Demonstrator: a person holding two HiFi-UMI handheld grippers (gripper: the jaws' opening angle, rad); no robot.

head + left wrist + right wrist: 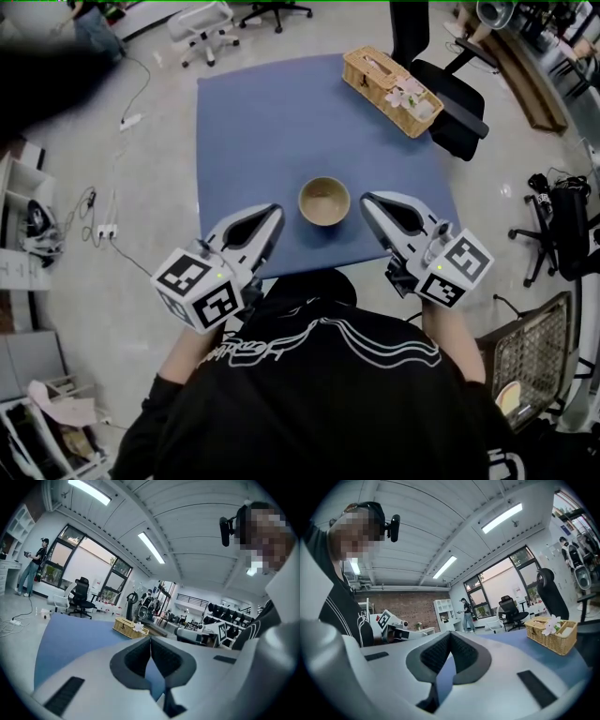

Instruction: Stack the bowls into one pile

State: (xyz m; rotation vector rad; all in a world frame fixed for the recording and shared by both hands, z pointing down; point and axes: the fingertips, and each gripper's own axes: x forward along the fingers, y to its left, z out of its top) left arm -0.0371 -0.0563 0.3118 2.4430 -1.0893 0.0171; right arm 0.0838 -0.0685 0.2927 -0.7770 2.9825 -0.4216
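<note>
A tan bowl (324,201), possibly a pile seen from above, sits on the blue table (272,122) near its front edge. My left gripper (275,214) hovers left of the bowl and my right gripper (367,202) right of it, both raised above the table and apart from the bowl. In the left gripper view the left gripper (150,641) has its pads meeting, with nothing between them. The right gripper (450,638) in its own view is likewise shut and empty. The bowl is hidden in both gripper views.
A wicker basket (391,91) with tissues and flowers stands at the table's far right corner. A black office chair (448,94) is behind it. A white chair (206,28), cables and a power strip (105,231) lie on the floor at left. A person (33,566) stands by the windows.
</note>
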